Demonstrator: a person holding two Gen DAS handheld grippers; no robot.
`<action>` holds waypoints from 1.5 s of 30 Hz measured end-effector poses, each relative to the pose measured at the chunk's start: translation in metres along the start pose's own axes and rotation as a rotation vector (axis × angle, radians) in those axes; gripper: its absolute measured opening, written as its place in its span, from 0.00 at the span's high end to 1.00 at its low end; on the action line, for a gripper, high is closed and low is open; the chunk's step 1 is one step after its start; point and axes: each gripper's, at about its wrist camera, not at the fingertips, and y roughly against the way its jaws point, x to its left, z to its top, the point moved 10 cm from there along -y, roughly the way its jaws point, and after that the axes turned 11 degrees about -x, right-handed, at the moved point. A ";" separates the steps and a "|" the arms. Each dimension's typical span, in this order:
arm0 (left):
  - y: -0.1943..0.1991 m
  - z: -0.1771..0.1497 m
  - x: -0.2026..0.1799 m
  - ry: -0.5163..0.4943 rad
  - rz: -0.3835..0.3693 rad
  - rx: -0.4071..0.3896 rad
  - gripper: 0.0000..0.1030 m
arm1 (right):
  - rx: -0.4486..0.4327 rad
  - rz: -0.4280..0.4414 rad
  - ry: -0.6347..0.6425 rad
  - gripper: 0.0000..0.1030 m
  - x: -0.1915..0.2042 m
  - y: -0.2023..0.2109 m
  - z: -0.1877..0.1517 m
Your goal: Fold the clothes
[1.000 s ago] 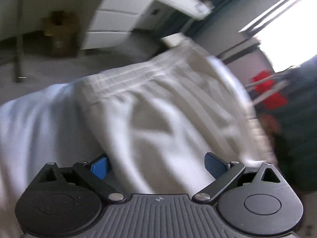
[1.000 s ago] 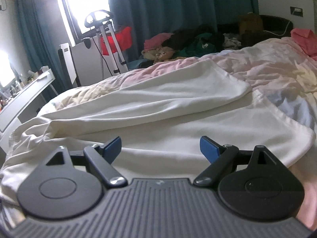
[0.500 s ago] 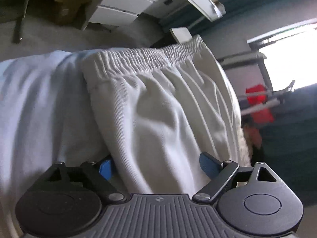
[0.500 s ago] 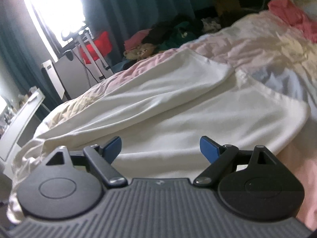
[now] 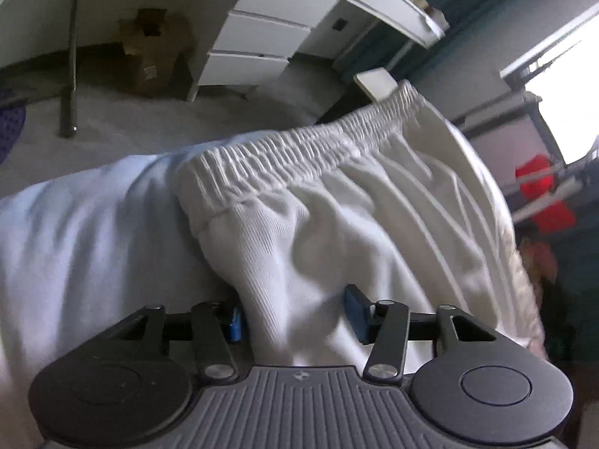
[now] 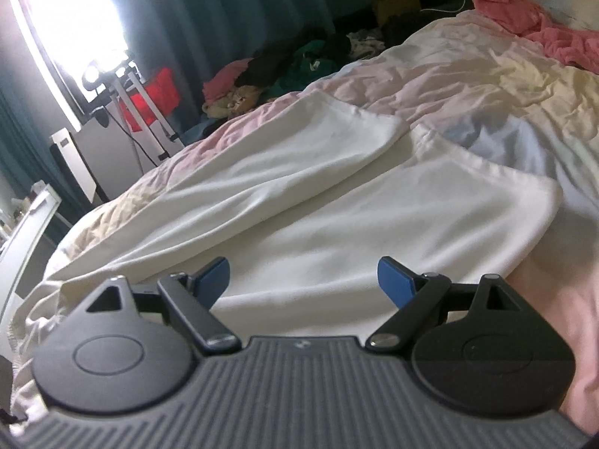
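White ribbed trousers (image 5: 337,217) with a gathered elastic waistband (image 5: 299,149) lie over the bed's edge in the left wrist view. My left gripper (image 5: 295,314) has a bunch of the waist cloth between its blue pads, jaws narrowed but not fully together. In the right wrist view the two trouser legs (image 6: 337,194) lie spread flat on the bed. My right gripper (image 6: 303,280) is open and empty just above the near leg.
A pale pink and yellow bedsheet (image 6: 468,75) covers the bed. A pink garment (image 6: 524,18) lies at its far right. A clothes heap (image 6: 292,67) and red-hung rack (image 6: 149,93) stand by the curtain. White drawers (image 5: 262,45) and a cardboard box (image 5: 149,56) stand on the floor.
My left gripper's jaws have narrowed around the waist cloth and the view has tilted toward the floor. My right gripper has moved a little over the legs, still open.
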 end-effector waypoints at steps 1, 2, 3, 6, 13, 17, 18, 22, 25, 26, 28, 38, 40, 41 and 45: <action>0.001 0.002 0.001 0.024 -0.008 -0.004 0.54 | 0.002 -0.003 0.005 0.15 0.000 -0.001 0.000; 0.001 0.004 0.002 0.049 -0.017 -0.007 0.59 | 0.004 -0.006 0.011 0.15 0.000 -0.002 -0.001; 0.000 0.006 0.006 0.085 -0.031 -0.004 0.67 | 0.004 -0.009 0.018 0.15 0.000 -0.003 -0.001; -0.002 0.014 0.020 0.197 -0.075 0.008 0.82 | 0.004 -0.015 0.034 0.15 0.001 -0.004 -0.002; 0.017 0.020 0.037 0.347 -0.164 -0.012 0.89 | 0.007 -0.015 -0.068 0.15 -0.015 -0.012 0.003; 0.014 0.017 0.045 0.394 -0.146 0.006 0.86 | -0.004 -0.100 -0.392 0.15 -0.073 -0.027 0.018; 0.015 0.016 0.046 0.396 -0.142 0.009 0.84 | -0.026 -0.145 -0.458 0.15 -0.094 -0.025 0.021; 0.018 0.011 0.051 0.386 -0.127 0.025 0.75 | -0.124 -0.295 -0.702 0.15 -0.173 -0.011 0.027; 0.022 0.004 0.049 0.345 -0.129 0.042 0.70 | -0.169 -0.316 -0.803 0.20 -0.207 0.002 0.018; 0.023 0.003 0.049 0.348 -0.136 0.046 0.68 | -0.160 -0.310 -0.817 0.24 -0.212 0.002 0.014; 0.023 0.002 0.050 0.366 -0.149 0.049 0.65 | -0.131 -0.276 -0.859 0.31 -0.217 -0.003 0.004; 0.006 0.016 0.054 0.417 -0.122 -0.036 0.72 | -0.134 -0.175 -1.002 0.61 -0.211 -0.056 -0.006; 0.008 0.019 0.048 0.385 -0.132 -0.068 0.79 | -0.142 -0.170 -0.946 0.68 -0.207 -0.058 0.000; 0.010 0.021 0.043 0.357 -0.141 -0.082 0.83 | -0.144 -0.163 -0.921 0.75 -0.204 -0.058 0.002; 0.020 0.029 0.028 0.307 -0.183 -0.122 0.90 | -0.175 -0.146 -0.873 0.94 -0.202 -0.049 0.015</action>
